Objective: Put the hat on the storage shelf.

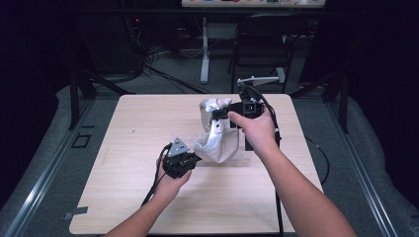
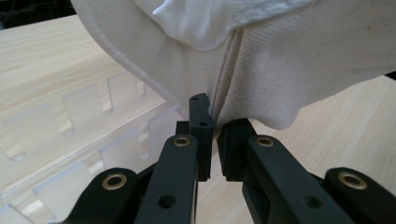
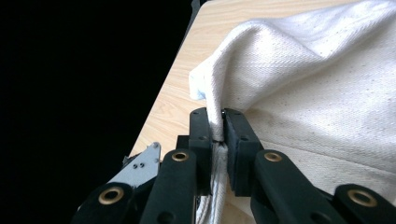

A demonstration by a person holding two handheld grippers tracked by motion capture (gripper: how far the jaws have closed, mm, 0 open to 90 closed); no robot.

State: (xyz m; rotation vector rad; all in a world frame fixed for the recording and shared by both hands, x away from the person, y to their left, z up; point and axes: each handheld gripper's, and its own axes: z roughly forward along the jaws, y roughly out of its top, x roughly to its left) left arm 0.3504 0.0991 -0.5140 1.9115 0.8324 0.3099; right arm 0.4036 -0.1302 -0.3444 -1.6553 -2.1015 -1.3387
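A white cloth bag (image 1: 217, 140) is held up over the middle of the wooden table (image 1: 123, 197). My left gripper (image 1: 195, 157) sits at the bag's lower left corner and is shut on a stitched seam there. In the left gripper view the pads of that gripper (image 2: 215, 123) pinch the seam of the bag (image 2: 289, 70). My right gripper (image 1: 218, 114) is at the bag's upper edge, pointing left. In the right gripper view that gripper (image 3: 217, 123) is shut on a fold of the bag's (image 3: 317, 93) hem.
A clear plastic slotted rack (image 2: 84, 121) lies on the table under the bag, left of my left jaws. The table's edge (image 3: 173, 93) runs close beside my right gripper. A dark chair (image 1: 262, 44) and a desk leg (image 1: 204, 49) stand beyond the table.
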